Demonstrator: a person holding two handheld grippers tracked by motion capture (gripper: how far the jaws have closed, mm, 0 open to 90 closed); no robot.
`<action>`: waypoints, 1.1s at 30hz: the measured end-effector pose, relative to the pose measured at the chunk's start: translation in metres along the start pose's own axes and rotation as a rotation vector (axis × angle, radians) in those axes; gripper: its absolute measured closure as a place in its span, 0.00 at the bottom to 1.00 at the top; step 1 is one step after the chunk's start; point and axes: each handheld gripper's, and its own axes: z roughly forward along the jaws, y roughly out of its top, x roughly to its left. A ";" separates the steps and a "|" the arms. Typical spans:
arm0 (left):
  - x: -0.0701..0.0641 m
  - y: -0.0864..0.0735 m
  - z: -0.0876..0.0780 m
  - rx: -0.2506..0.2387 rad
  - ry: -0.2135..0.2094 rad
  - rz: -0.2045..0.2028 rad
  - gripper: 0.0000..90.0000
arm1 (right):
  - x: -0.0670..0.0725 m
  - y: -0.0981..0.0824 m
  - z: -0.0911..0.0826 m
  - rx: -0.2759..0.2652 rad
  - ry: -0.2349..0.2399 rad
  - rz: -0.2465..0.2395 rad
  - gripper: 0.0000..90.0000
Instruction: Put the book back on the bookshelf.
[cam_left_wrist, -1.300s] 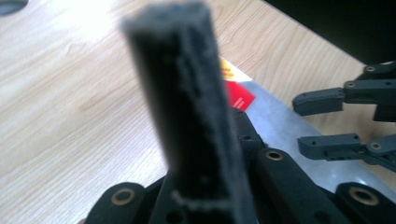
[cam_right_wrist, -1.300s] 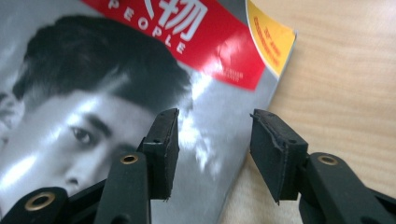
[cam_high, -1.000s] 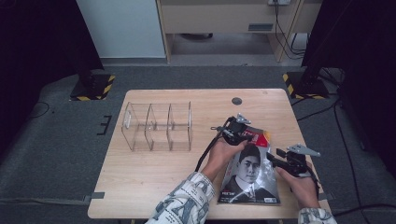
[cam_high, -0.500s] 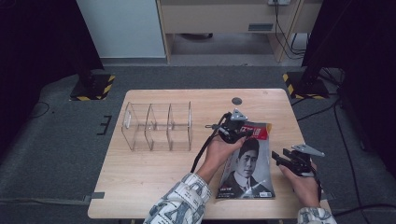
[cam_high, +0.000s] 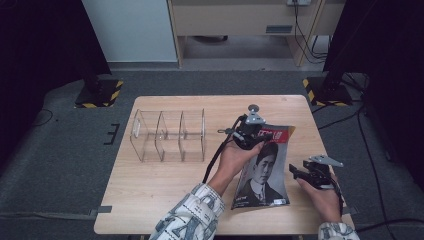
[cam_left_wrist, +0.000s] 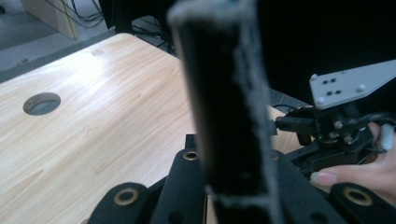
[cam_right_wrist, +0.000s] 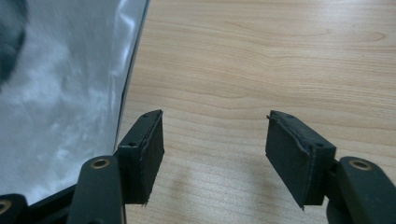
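Observation:
A magazine (cam_high: 262, 170) with a portrait cover lies at the table's right front, its far edge raised off the wood. My left gripper (cam_high: 250, 132) is shut on that far edge; in the left gripper view its jaws (cam_left_wrist: 229, 116) stand pressed together. My right gripper (cam_high: 300, 172) rests just right of the magazine. Its jaws have just been opening and nothing is between them (cam_right_wrist: 215, 149), only bare wood. The magazine's glossy edge (cam_right_wrist: 70, 93) runs beside its left jaw. The right gripper (cam_left_wrist: 336, 126) and its hand also appear in the left gripper view.
A clear acrylic rack (cam_high: 167, 135) with three slots stands left of centre on the wooden table (cam_high: 165, 190). A round cable hole (cam_left_wrist: 42, 103) sits in the tabletop near the far edge. Yellow-black striped stand bases flank the table on the floor.
The left gripper has risen, lifting the magazine's far edge and tilting the magazine. The right gripper has stayed at the magazine's right side, and its jaws now stand wider.

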 end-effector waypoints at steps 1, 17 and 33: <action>0.000 0.000 0.000 0.000 0.000 0.000 0.96 | 0.000 0.000 0.000 0.000 0.000 0.000 0.41; -0.002 0.019 -0.025 -0.070 -0.024 -0.004 0.96 | 0.003 -0.004 0.009 0.042 -0.008 -0.010 0.30; 0.005 0.026 -0.057 -0.139 -0.017 -0.021 0.96 | 0.007 -0.007 0.016 0.071 0.001 -0.056 0.25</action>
